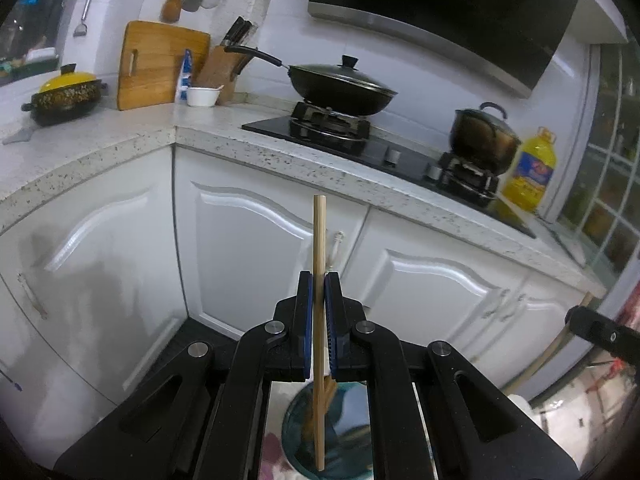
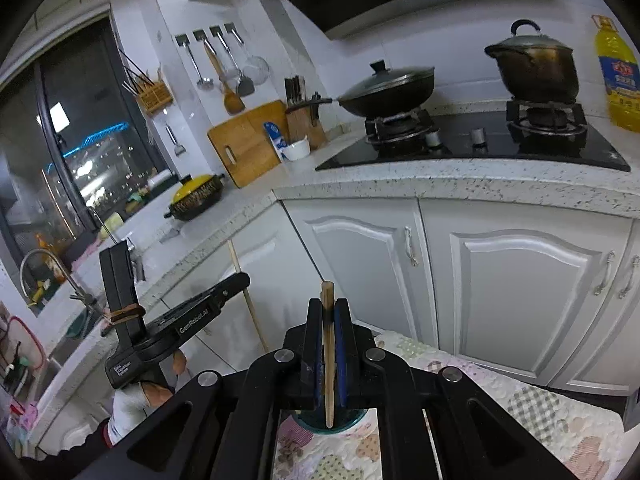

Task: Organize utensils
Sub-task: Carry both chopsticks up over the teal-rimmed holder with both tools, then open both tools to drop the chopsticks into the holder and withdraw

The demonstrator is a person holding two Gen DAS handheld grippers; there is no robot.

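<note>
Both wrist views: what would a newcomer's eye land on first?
Most striking is the upright chopstick clamped in the left tool, its lower end over the teal cup below. The right tool mirrors it, shut on a second chopstick above that cup, which stands on a patterned quilted cloth. Behind, the lidded black wok and dark pot sit on the gas hob.

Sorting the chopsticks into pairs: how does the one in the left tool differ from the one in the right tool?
The left chopstick is pale and sticks far above its tool; the right chopstick is darker, with a blackened stretch, and barely clears its tool. Both stand nearly upright, clamped, lower ends over a teal cup.
</note>
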